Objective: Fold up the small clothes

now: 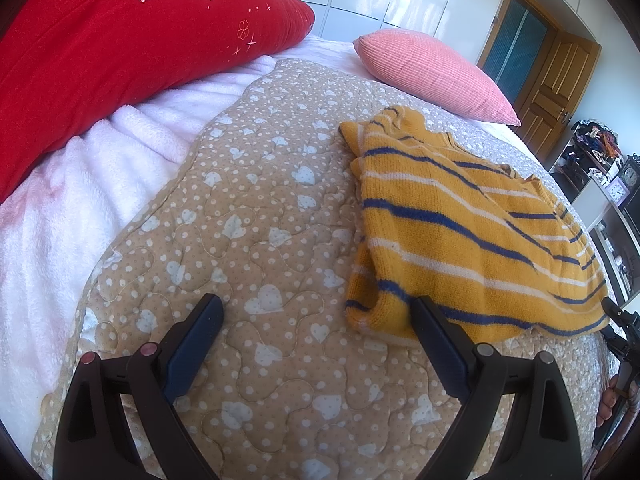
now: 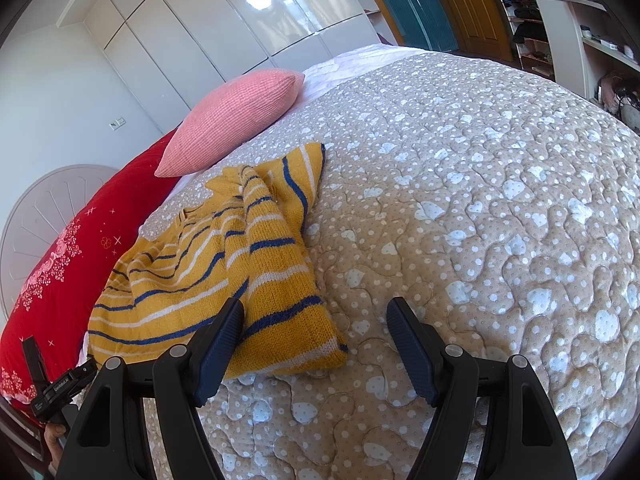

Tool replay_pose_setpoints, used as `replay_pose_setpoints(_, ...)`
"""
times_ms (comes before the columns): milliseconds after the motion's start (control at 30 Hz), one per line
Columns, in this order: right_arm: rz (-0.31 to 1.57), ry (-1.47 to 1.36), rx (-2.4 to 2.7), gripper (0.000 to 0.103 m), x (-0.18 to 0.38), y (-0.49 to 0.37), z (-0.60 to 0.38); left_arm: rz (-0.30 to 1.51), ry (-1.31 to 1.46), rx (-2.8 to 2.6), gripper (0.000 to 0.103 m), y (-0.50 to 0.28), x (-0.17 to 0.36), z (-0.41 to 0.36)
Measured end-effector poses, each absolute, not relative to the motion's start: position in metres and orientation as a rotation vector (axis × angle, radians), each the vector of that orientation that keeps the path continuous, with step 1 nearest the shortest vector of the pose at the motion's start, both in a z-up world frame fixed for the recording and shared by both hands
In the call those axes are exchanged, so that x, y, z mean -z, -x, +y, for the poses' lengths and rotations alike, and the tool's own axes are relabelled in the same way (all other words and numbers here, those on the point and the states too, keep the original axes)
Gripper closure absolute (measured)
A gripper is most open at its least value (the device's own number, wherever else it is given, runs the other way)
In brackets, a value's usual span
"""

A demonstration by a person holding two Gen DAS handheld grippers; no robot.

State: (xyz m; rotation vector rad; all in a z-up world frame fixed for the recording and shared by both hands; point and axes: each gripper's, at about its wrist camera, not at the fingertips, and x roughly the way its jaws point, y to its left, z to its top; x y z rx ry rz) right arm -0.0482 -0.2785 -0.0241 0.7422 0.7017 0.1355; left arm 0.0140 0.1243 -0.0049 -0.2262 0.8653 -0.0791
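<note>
Fingers (image 2: 224, 332) over sweater (image 2: 208, 272); headboard (image 2: 44, 216) right-view only.

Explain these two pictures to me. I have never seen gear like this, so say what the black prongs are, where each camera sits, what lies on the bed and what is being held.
The black prongs are two-finger grippers, one in each of a person's hands. Each picture comes from a camera on one gripper, looking forward along its fingers.

One picture is from the left gripper, the other from the right gripper. Both stand open and hold nothing.

On the quilt lies a yellow striped sweater, partly folded. From the left it sits ahead and to the right; from the right, ahead and to the left. Behind it are a pink pillow and a red pillow.

The sweater's near corner lies close to each gripper's inner finger, but neither clamps it.
</note>
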Motion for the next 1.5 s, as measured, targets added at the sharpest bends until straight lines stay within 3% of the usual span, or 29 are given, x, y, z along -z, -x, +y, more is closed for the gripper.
replay_pose_setpoints(367, 0.706, -0.740, -0.128, 0.025, 0.024, 0.048, -0.278, 0.858, 0.159, 0.001, 0.008, -0.009, -0.003, 0.117)
replay_pose_setpoints(800, 0.715, -0.608, -0.082, 0.025, -0.017, 0.070, -0.265, 0.718, -0.137, -0.035, 0.008, 0.054, -0.063, 0.063)
replay_pose_setpoints(1067, 0.655, -0.519, -0.080, 0.024, -0.046, 0.091, -0.250, 0.690, -0.147, -0.012, 0.008, 0.071, -0.077, 0.053)
replay_pose_setpoints(1500, 0.675, -0.564, -0.073, 0.023, -0.039, 0.103, -0.252, 0.732, -0.094, 0.004, 0.008, 0.071, -0.072, 0.057)
